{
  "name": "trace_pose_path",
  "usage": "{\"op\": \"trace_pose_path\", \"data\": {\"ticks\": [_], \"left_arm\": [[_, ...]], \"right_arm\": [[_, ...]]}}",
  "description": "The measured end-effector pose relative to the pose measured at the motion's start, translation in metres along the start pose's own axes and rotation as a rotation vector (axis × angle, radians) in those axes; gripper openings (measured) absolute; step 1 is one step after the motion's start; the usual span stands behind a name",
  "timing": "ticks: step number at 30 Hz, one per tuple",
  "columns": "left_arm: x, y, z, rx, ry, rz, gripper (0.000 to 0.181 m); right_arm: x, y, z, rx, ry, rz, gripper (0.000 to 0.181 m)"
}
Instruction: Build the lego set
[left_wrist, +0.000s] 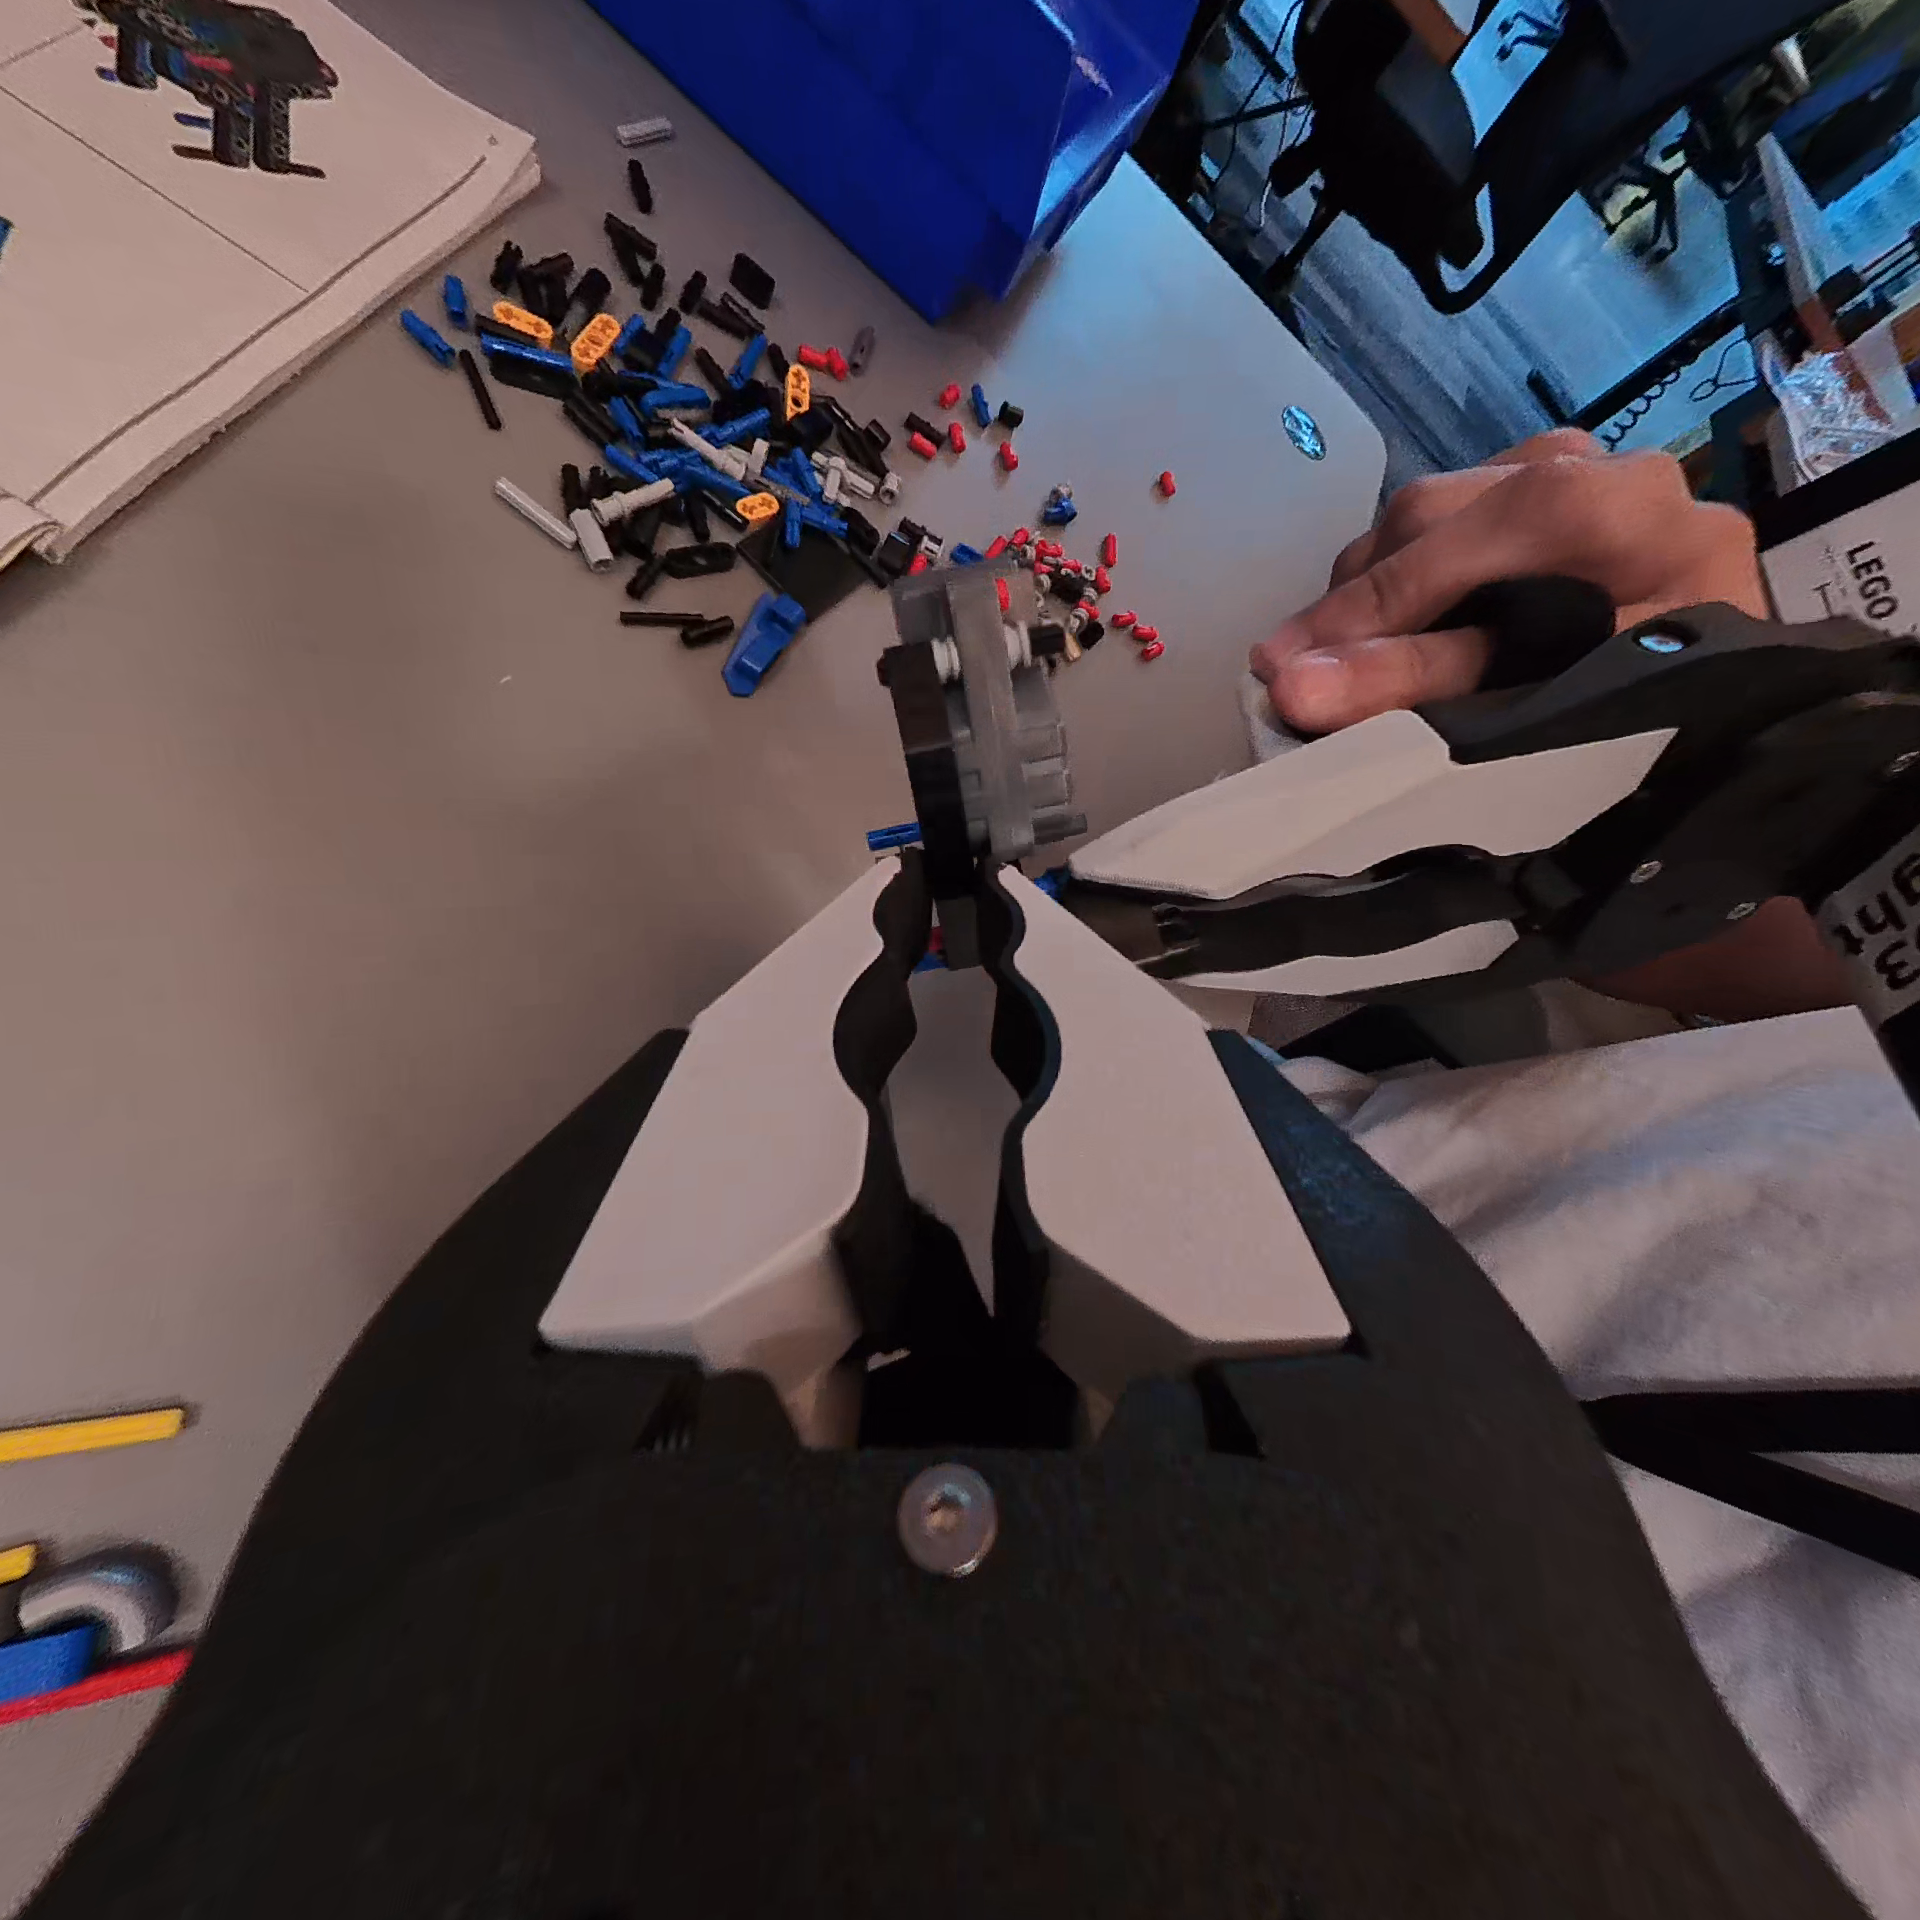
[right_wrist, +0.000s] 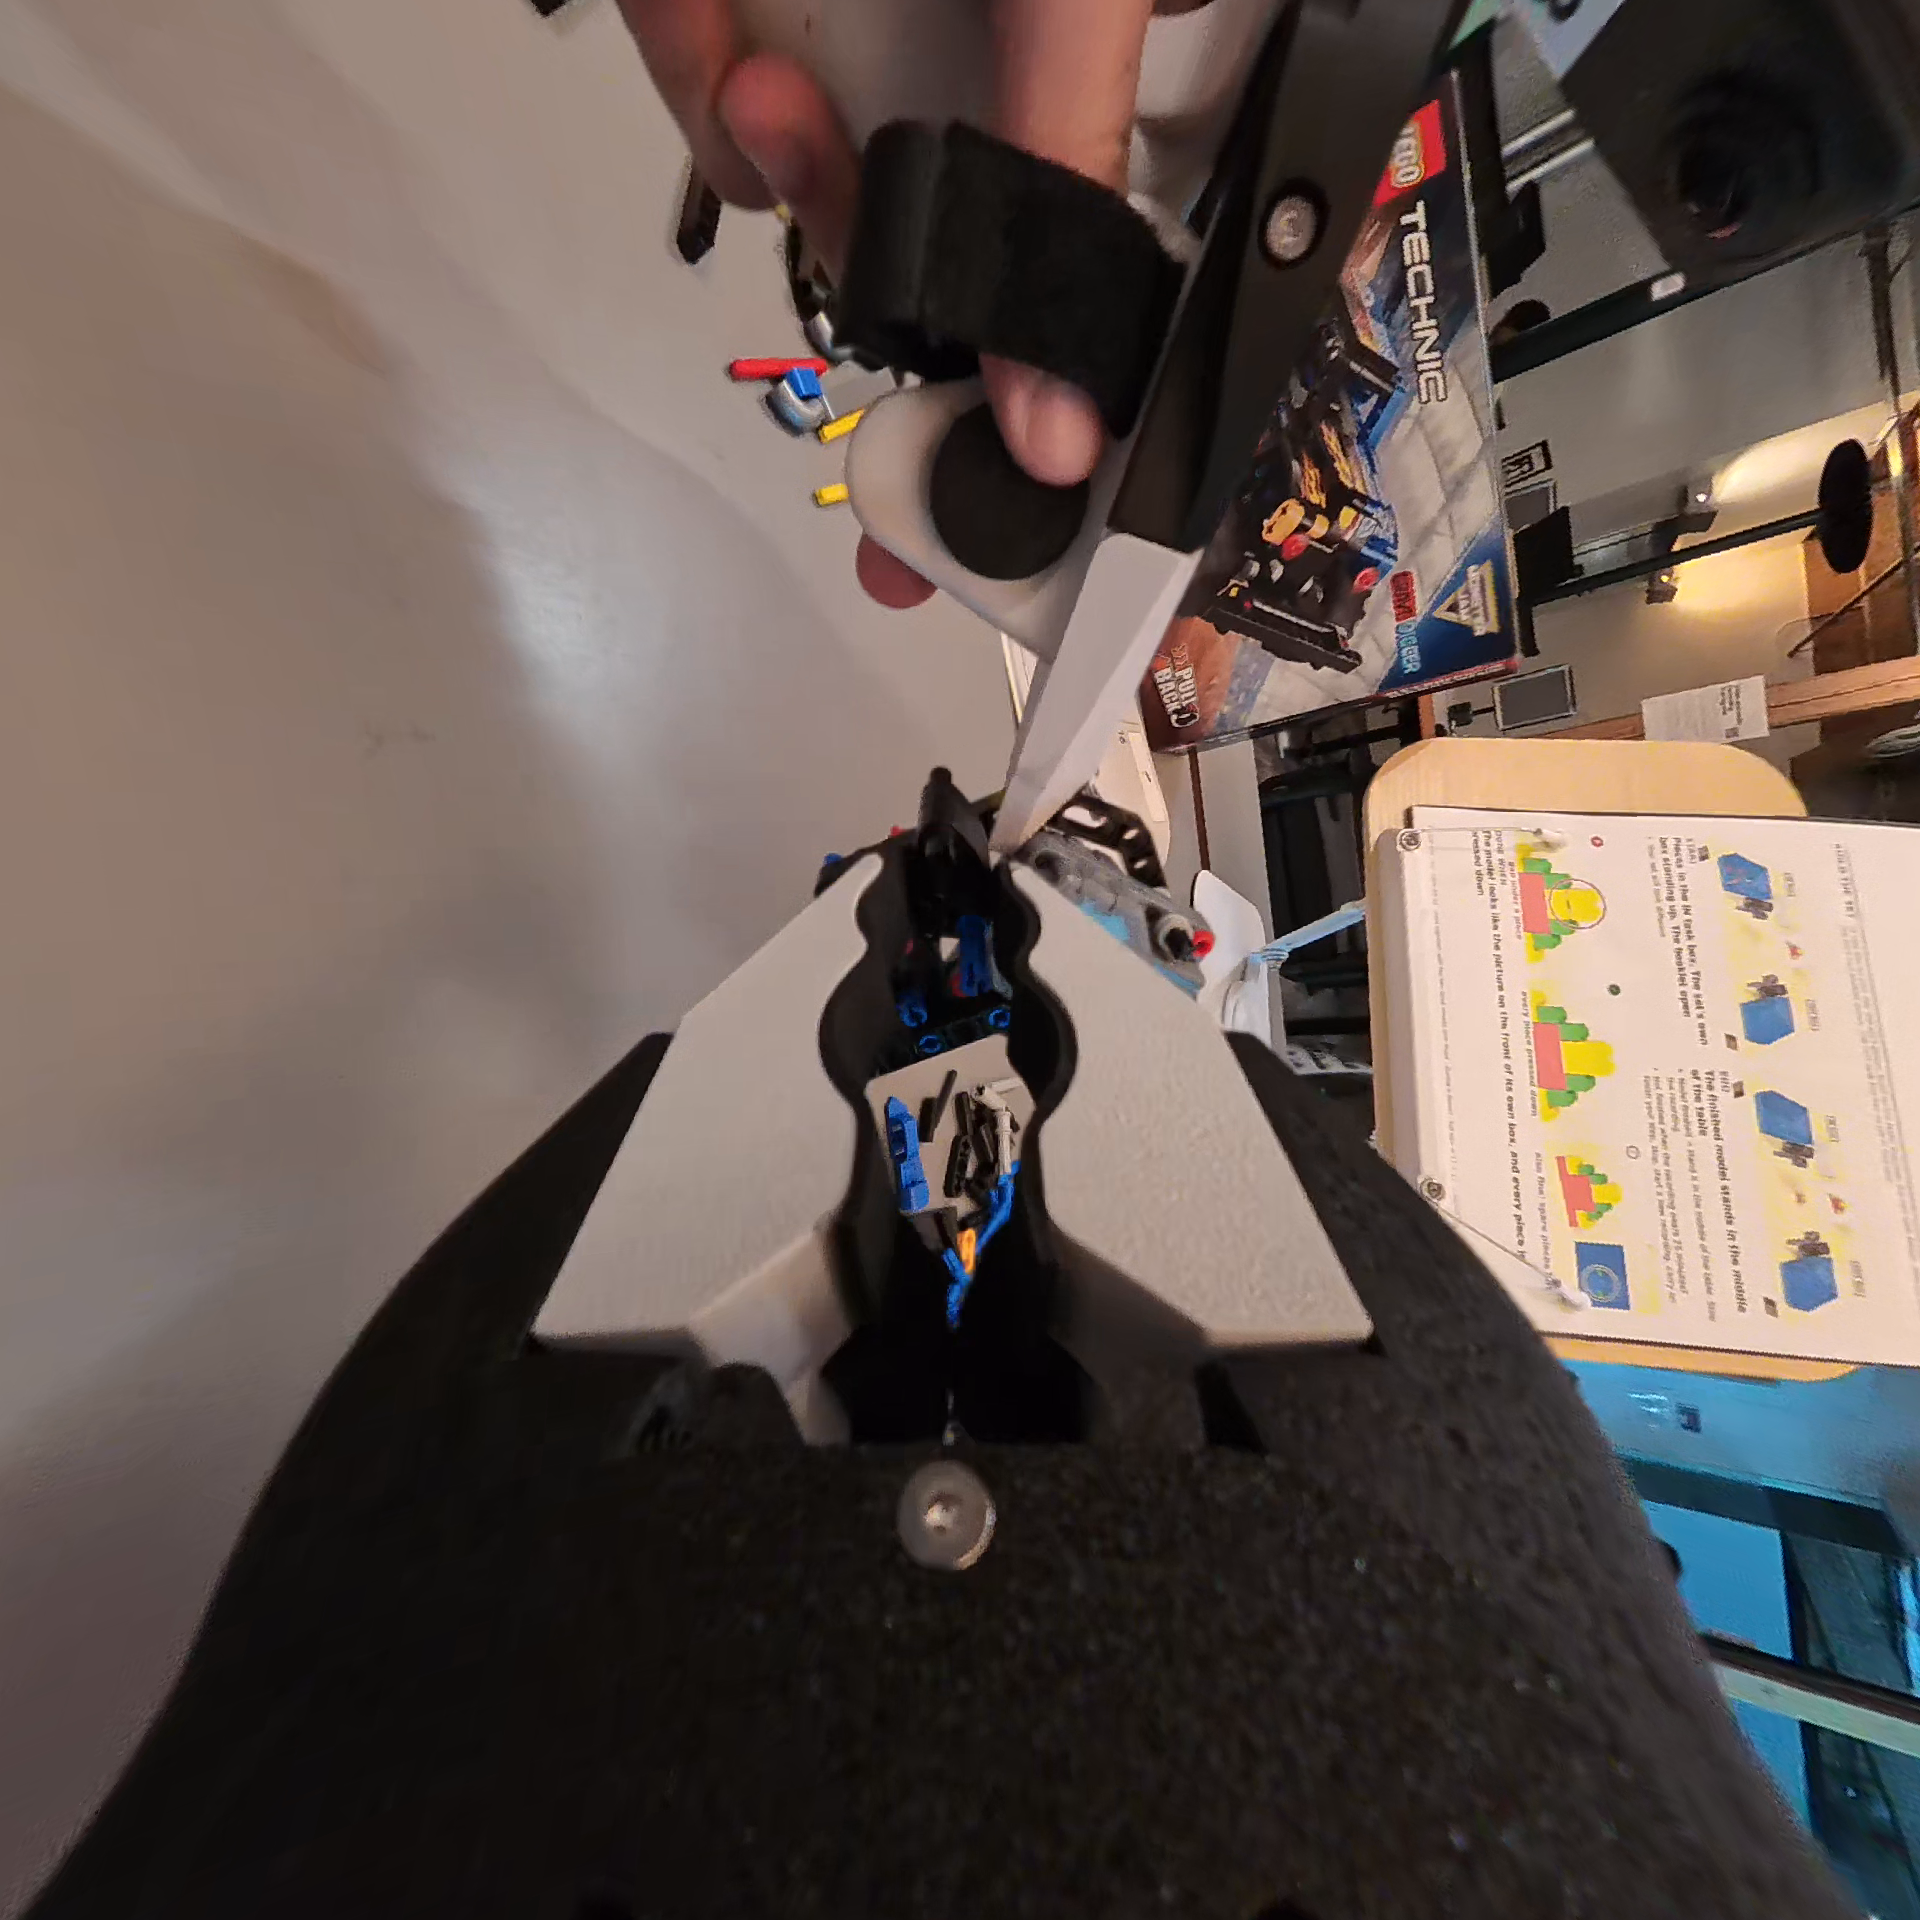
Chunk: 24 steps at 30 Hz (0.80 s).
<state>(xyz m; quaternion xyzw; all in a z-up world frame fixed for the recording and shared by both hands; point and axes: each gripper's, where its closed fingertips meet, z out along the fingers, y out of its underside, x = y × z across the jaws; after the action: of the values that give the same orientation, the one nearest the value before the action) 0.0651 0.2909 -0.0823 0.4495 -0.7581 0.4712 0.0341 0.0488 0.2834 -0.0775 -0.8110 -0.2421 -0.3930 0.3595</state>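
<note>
Left wrist view: my left gripper (left_wrist: 951, 899) clamps the grey-and-black assembly (left_wrist: 982, 727) at its fingertips, loose pieces (left_wrist: 675, 436) scattered well beyond. My right gripper (right_wrist: 940, 847) pinches the same build from beside. Opposing pulls could, I judge, pop it apart.

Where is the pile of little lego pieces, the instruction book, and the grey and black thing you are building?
pile of loose pieces (left_wrist: 686, 457), left wrist view, on the blue and black middle of the heap.
instruction booklet (left_wrist: 208, 270), left wrist view, on its open page.
grey and black assembly (left_wrist: 987, 717), left wrist view, on its grey block.
</note>
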Motion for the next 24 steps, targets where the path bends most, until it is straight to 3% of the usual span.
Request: {"op": "trace_pose_path", "data": {"ticks": [1, 11, 15, 19, 24], "left_arm": [[-0.001, 0.000, 0.000, -0.003, -0.003, -0.005, 0.007], [-0.002, 0.006, 0.001, -0.035, -0.017, -0.039, 0.007], [-0.006, 0.004, 0.001, -0.025, -0.025, -0.049, 0.007], [-0.009, 0.007, 0.000, -0.033, 0.026, -0.100, 0.007], [-0.019, 0.015, 0.004, -0.103, 0.031, -0.133, 0.007]], "right_arm": [[0.000, -0.001, 0.000, 0.004, 0.001, -0.005, 0.015], [-0.006, -0.005, 0.004, 0.008, -0.030, -0.102, 0.014], [-0.005, -0.006, 0.007, 0.024, 0.042, -0.207, 0.015], [-0.006, -0.007, 0.010, 0.093, 0.064, -0.171, 0.014], [-0.014, -0.003, 0.020, 0.141, -0.021, -0.028, 0.015]]}}
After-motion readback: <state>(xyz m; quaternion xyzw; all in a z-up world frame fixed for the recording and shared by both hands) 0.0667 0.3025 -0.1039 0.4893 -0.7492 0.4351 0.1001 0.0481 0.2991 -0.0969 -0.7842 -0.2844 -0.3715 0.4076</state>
